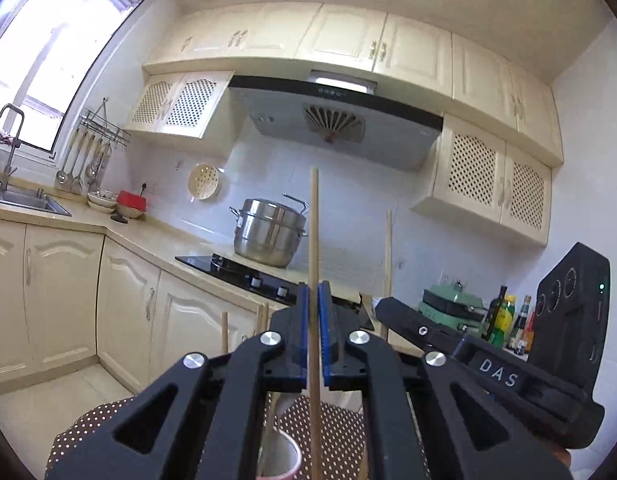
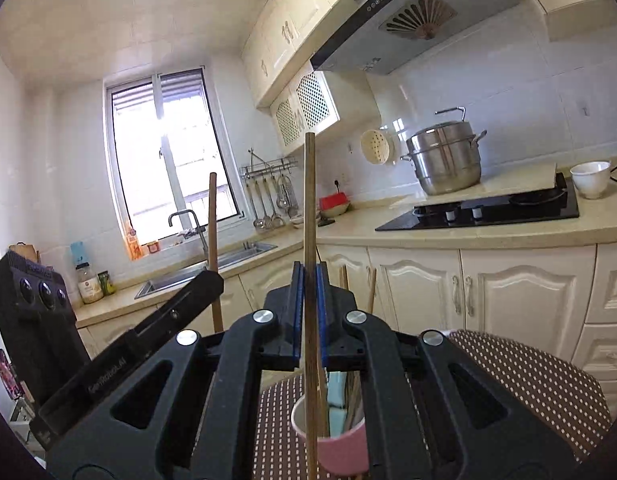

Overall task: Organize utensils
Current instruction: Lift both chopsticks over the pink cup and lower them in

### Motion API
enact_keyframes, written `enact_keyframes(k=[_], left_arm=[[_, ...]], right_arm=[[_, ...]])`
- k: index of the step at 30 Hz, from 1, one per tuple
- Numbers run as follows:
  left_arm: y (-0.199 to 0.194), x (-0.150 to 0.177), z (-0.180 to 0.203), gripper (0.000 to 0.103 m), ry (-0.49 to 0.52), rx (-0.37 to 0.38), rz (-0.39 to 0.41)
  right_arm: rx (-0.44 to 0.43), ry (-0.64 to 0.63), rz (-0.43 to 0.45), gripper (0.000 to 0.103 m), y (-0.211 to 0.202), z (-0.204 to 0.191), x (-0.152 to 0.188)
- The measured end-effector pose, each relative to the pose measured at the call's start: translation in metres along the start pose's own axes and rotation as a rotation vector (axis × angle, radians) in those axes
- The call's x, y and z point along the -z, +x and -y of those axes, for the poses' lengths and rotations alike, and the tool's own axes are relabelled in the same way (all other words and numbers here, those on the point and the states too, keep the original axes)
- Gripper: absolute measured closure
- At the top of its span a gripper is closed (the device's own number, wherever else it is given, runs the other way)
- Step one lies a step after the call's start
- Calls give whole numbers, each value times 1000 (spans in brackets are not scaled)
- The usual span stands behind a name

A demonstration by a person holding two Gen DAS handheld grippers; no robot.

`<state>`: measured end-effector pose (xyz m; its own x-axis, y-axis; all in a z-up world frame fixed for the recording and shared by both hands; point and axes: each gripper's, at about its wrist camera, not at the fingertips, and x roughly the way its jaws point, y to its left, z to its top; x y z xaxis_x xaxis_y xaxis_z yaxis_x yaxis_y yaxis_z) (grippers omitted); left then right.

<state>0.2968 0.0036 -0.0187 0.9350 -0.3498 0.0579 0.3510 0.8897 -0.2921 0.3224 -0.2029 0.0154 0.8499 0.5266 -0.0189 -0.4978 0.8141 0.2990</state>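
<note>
Left gripper: the left gripper (image 1: 317, 292) has its blue-lined jaws pinched on a pale chopstick (image 1: 314, 232) that stands upright, its top rising well above the fingertips.
Right gripper: the right gripper (image 2: 309, 276) clamps a darker chopstick (image 2: 309, 200) the same way, upright between closed jaws.
Pink cup: below the right gripper, a pink cup (image 2: 340, 454) sits on a brown polka-dot cloth (image 2: 528, 380); it holds a light blue item and more sticks.
Only in the left view: the cup appears as a pale rim (image 1: 286, 456) low in the frame; the other gripper's body (image 1: 488, 364) crosses at right with its stick (image 1: 387, 256) rising behind; bottles (image 1: 504, 316) and a green appliance (image 1: 448, 304) stand at far right.
Only in the right view: the cup's contents; a white bowl (image 2: 590, 178) beside the black hob (image 2: 488, 210); the window (image 2: 168, 152) above the sink (image 2: 212, 268).
Both views: a steel steamer pot (image 1: 268, 232) by the hob and ladles (image 2: 268, 208) hanging on a wall rack.
</note>
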Motion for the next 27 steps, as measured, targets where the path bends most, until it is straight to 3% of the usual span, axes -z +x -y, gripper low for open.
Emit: enact_keyframes(k=[6, 16, 27], left_arm=[[27, 3, -16, 98, -10, -42, 33], [55, 17, -43, 98, -22, -85, 30], [61, 38, -55, 98, -14, -101, -37]], right_arm=[[0, 9, 58, 96, 20, 7, -1], [16, -16, 56, 96, 40, 7, 13], [27, -42, 8, 96, 45, 8, 31]])
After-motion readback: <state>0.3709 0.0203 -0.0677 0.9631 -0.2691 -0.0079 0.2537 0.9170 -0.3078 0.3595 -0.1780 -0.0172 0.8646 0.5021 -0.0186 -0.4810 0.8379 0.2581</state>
